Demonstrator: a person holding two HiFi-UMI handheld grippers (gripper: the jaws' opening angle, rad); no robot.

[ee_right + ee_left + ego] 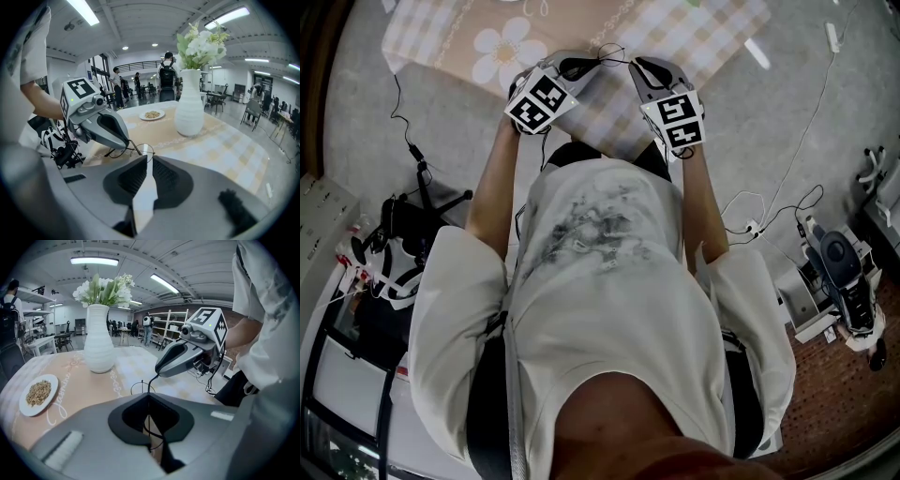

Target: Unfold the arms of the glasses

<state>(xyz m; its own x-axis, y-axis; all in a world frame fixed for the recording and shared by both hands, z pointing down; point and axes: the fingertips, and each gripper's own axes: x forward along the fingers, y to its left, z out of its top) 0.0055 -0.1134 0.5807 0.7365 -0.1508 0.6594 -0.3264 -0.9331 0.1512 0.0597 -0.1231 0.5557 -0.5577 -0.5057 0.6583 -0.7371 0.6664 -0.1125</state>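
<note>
glasses [144, 150] | thin black wire frame, round lenses | raised in the air, pinched at both sides

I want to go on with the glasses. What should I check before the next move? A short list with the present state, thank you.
1. Left gripper shut on glasses: ok.
2. Right gripper shut on glasses: ok, as far as it shows.
3. Table under glasses: ok.
4. Vase and plate apart from grippers: ok.
5. Arms fully unfolded: cannot tell.
</note>
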